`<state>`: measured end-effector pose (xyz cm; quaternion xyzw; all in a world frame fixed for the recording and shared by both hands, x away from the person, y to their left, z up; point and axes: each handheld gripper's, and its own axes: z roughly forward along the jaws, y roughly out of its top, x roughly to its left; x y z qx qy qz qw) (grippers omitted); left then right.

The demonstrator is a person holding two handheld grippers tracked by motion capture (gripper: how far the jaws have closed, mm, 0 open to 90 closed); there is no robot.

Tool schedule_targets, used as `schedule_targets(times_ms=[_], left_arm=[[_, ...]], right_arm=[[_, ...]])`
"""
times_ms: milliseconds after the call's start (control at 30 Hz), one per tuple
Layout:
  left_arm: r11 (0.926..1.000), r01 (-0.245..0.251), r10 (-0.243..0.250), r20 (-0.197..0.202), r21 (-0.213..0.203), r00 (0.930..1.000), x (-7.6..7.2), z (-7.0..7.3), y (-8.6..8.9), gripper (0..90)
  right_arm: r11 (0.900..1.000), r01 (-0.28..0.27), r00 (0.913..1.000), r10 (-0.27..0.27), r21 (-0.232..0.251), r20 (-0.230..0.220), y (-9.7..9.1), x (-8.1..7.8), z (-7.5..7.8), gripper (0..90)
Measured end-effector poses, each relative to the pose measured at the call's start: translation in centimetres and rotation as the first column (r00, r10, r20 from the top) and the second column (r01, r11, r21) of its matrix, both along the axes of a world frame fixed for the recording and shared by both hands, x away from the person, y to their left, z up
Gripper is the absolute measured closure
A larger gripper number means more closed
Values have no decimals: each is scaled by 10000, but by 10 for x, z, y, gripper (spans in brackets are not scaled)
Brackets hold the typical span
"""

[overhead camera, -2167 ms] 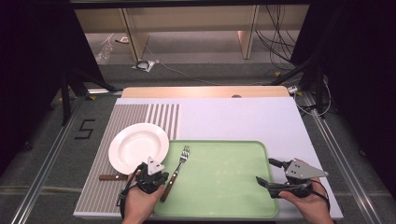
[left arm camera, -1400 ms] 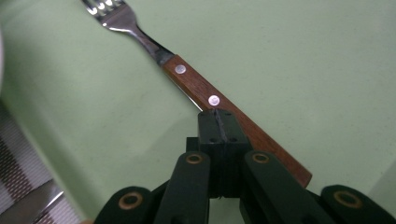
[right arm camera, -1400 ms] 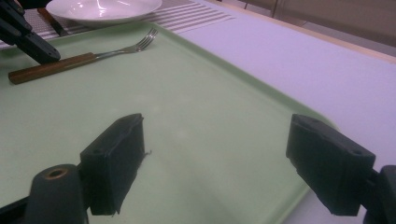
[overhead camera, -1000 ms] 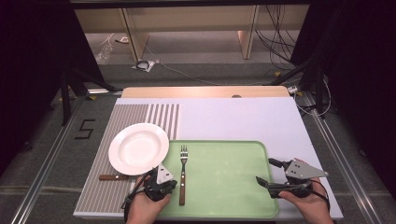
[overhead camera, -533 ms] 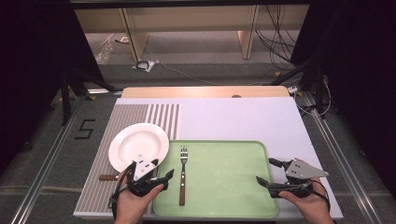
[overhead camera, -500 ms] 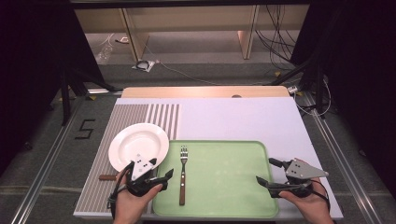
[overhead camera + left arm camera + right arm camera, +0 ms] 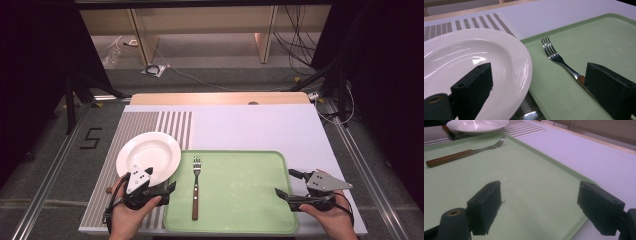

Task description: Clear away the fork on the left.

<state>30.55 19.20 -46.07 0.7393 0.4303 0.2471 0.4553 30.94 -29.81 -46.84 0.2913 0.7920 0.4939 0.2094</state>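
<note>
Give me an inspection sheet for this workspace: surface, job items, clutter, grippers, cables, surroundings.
Surface: white table with a striped mat at its left; green tray at the near edge.
Job items: fork lies flat on the tray, tines away from the person; white plate on the mat, beside the tray.
Clutter: a brown handle partly under the plate; its kind cannot be told.
Grippers: left gripper open, jaws just opened, fork released; right gripper open, empty, at the tray's right edge.
Cables: one trails from the left gripper; more on the floor beyond.
Surroundings: wooden legs, dark curtains, floor mark "5".
</note>
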Motion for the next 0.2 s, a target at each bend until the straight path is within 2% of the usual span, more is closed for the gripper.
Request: schedule_targets(times_ms=[133,200], left_arm=[[10000,72,-71,196,-26,9998,1,1,2,78],[10000,69,-69,166,16,9998,1,1,1,79]], right_arm=[[10000,3,10000,-3,-23,30,0,0,0,203],[10000,5,10000,-5,-20,48,0,0,0,203]])
